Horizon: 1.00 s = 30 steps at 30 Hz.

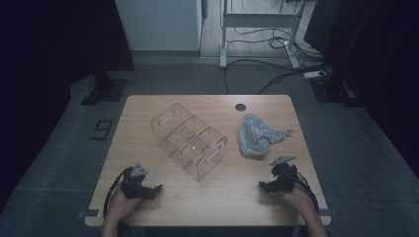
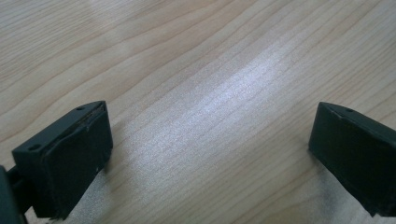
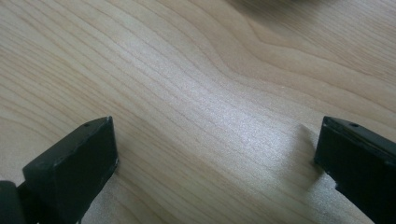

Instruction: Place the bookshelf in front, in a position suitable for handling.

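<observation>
Currently: left hand-held gripper released, resting on bench near front edge, nothing between jaws. Clear divided organiser mid-bench. Striped grey cloth, possibly sock, just right of it. Right hand-held gripper released, empty. Risk: careless reach nudges light organiser; limp cloth slips.

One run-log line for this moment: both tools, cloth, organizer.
left tool: open, empty, near table edge | right tool: open, empty, near edge | striped cloth: crumpled, beside clear organizer, untouched
</observation>
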Tool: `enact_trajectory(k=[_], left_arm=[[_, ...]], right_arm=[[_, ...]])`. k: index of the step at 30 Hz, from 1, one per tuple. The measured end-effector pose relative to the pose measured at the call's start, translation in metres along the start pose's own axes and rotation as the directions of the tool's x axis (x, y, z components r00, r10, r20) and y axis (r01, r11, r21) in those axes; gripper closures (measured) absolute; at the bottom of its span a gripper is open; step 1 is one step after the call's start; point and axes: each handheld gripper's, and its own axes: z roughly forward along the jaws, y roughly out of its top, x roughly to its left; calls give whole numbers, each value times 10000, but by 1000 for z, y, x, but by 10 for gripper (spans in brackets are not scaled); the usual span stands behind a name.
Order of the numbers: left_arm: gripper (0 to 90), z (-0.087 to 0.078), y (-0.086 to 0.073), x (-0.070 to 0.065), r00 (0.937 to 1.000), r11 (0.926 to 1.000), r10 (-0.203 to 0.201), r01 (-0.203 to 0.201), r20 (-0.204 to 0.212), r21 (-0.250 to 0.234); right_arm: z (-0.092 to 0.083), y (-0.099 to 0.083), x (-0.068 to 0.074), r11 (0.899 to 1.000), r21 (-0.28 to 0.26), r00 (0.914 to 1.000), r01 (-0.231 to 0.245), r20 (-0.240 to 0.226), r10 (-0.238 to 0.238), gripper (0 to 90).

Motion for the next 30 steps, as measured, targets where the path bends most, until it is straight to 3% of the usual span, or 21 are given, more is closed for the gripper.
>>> enact_trajectory(k=[25,30], left_arm=[[0,0,1,0,10000,10000,-39,39,-13,-2],[0,0,1,0,10000,10000,-22,22,-15,18]], right_arm=[[1,5,0,9994,350,10000,-2,-22,3,0],[-5,6,-2,9999,31,9999,-97,-53,97,0]])
